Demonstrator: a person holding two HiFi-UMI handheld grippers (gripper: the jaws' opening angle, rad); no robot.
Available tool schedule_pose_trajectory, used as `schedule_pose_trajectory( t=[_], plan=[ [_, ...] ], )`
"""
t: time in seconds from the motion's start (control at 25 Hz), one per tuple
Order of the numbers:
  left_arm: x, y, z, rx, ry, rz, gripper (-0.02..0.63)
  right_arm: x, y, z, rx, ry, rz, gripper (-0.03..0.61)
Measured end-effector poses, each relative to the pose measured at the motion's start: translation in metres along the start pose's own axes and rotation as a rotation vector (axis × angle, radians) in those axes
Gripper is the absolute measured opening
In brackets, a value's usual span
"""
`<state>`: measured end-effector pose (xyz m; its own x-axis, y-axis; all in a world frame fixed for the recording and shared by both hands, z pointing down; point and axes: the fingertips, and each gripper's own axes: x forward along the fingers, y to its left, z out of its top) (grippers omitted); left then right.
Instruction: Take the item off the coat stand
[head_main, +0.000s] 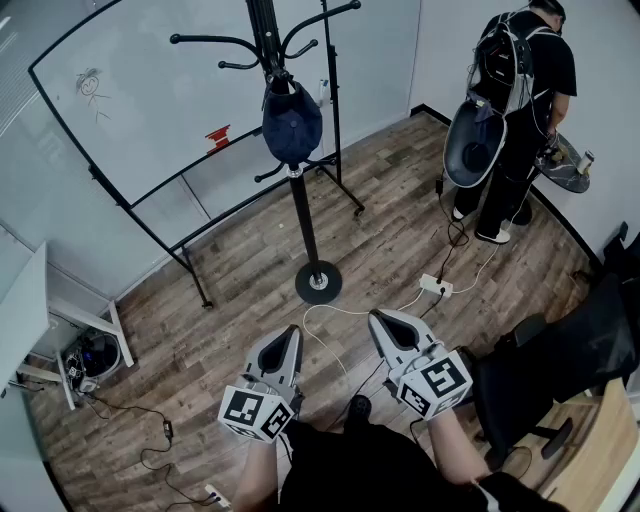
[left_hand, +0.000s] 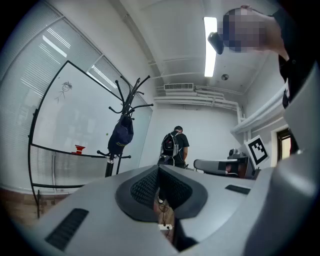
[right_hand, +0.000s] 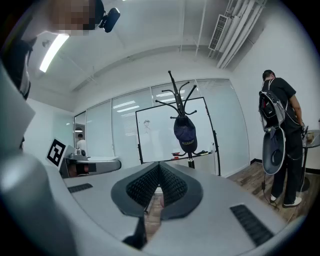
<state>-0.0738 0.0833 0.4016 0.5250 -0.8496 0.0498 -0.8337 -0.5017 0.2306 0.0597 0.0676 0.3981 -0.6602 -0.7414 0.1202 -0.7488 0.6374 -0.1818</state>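
While pointed toward coat stand (head_main: 303, 220), well apart from it. Left gripper (head_main: 290, 332) and right gripper (head_main: 379, 320) both clamped shut, nothing between jaws. Navy cap (head_main: 291, 122) hanging on a stand hook, untouched.

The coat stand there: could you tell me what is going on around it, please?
A person holds a tool in each hand. The left tool and right tool are both shut and empty, held low, short of the coat stand. The dark blue cap hangs on it, untouched. A second person stands apart, far right.
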Motion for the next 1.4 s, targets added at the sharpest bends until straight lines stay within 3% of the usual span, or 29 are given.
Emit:
schedule_pose_trajectory(
  t=[0.36, 0.56, 0.88, 1.4],
  plan=[
    [0.007, -0.011, -0.006, 0.009, 0.016, 0.017, 0.014, -0.008, -0.005, 0.002, -0.042, -0.008, 0.016, 0.031],
    [0.009, -0.020, -0.009, 0.022, 0.031, 0.025, 0.014, -0.014, -0.010, 0.006, 0.044, -0.065, 0.040, 0.031],
    [0.012, -0.031, -0.017, 0.008, 0.025, 0.058, 0.014, -0.020, -0.015, -0.008, 0.049, -0.013, 0.096, 0.031],
    [0.031, -0.016, -0.017, 0.012, 0.043, 0.026, 0.014, 0.005, -0.029, -0.012, 0.071, -0.006, 0.074, 0.032]
  ],
)
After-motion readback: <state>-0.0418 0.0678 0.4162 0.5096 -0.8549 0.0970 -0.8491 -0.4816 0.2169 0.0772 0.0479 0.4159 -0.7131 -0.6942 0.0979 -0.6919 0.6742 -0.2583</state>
